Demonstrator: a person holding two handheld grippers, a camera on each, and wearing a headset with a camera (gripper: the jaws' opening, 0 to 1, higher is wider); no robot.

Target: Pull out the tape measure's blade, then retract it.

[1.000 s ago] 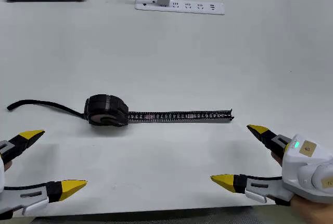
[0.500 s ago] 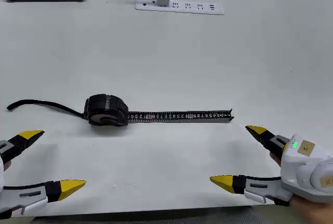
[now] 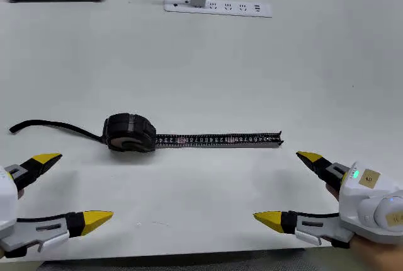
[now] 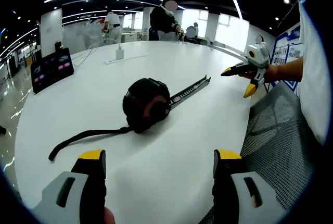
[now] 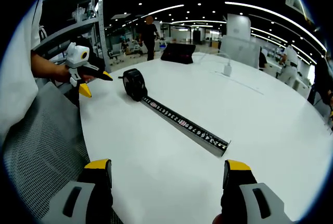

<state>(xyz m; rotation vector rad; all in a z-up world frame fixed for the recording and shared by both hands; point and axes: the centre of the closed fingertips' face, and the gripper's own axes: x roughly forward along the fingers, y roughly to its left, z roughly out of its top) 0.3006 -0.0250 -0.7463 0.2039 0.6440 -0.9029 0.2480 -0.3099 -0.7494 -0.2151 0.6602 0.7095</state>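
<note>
Both tools hold nothing, jaws wide apart. The tape measure (image 3: pixel 129 133) lies on the surface (image 3: pixel 201 82) just ahead of the left tool (image 3: pixel 85 186), its blade (image 3: pixel 217 139) drawn out toward the right tool (image 3: pixel 276 184). To retract cleanly, I'd steady the tape measure with the left tool and guide the blade back slowly with the right.

Black tape measure (image 3: pixel 129 133) with white-numbered black blade (image 3: pixel 217 139), white table (image 3: pixel 252 69), yellow-tipped black fingers (image 3: pixel 94 219)
</note>
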